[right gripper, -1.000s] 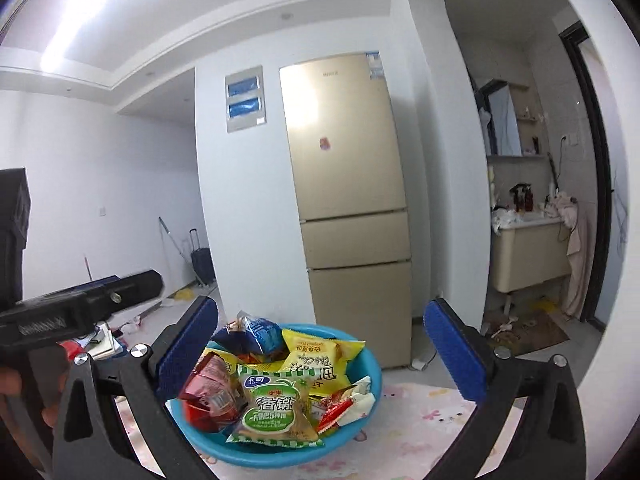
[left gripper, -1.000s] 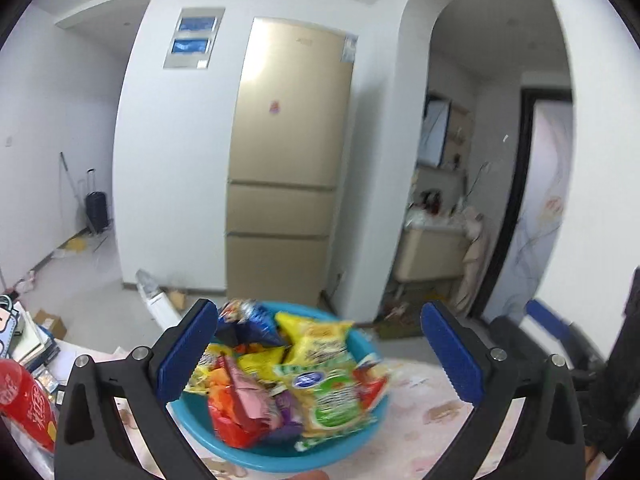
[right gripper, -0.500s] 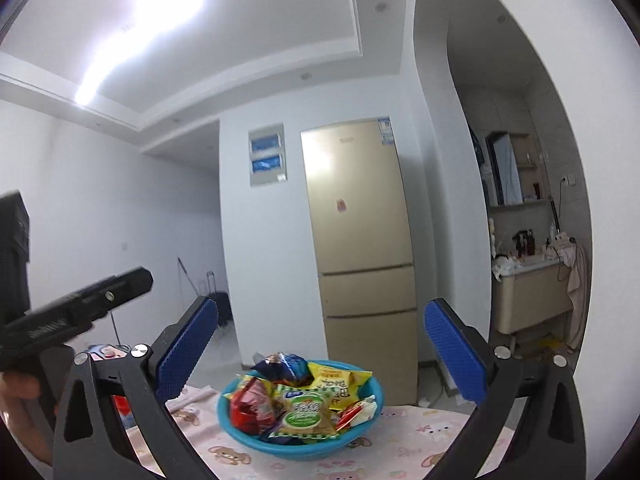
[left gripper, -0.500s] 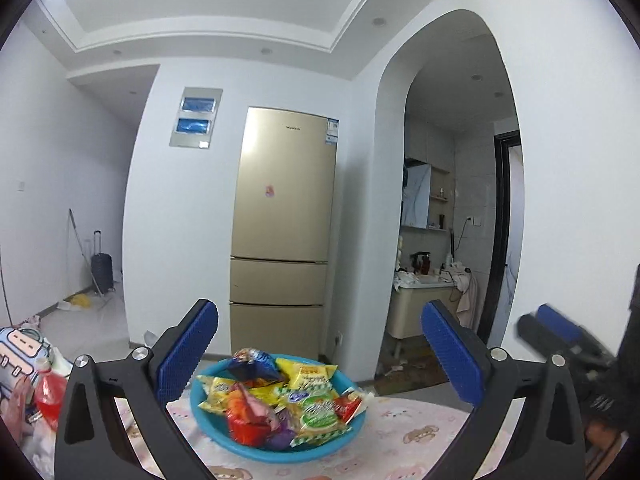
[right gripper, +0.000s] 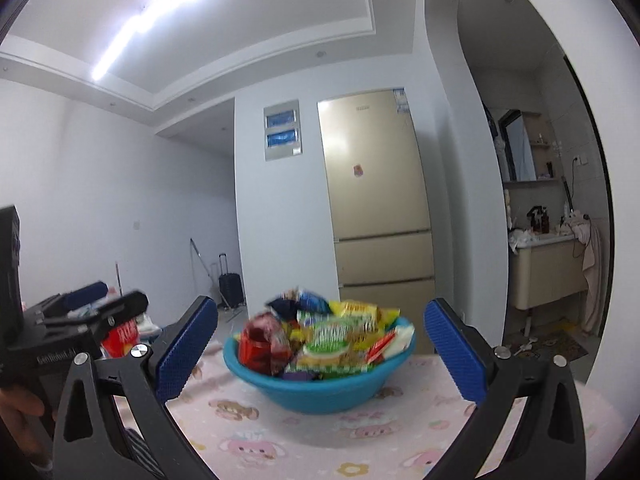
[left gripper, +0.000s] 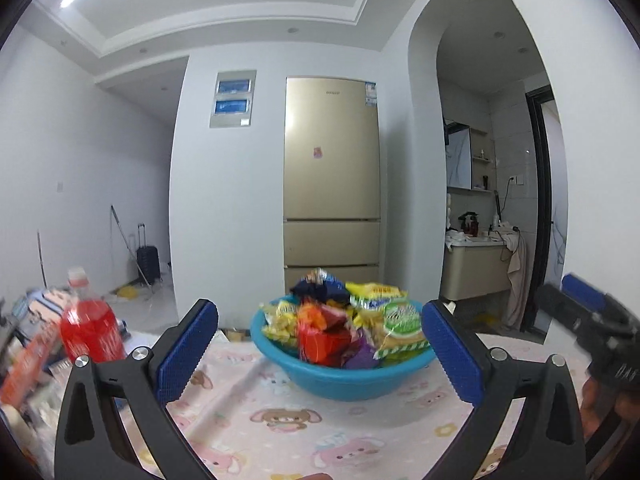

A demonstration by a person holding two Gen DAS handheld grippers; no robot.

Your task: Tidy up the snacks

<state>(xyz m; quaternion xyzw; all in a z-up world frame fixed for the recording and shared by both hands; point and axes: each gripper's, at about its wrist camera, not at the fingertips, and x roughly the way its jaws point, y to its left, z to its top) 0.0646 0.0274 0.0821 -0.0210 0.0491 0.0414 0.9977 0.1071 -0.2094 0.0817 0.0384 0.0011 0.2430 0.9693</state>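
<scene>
A round blue plastic bowl heaped with bright snack packets sits mid-surface; left gripper and right gripper both have jaws spread, empty.

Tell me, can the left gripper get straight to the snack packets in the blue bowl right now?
Probably yes. The left gripper is open and empty, facing the blue bowl across bare tablecloth, with the snack packets piled above the rim and nothing between them.

Table under a pink bear-print cloth, bearing a blue snack-filled bowl and a red bottle.
</scene>
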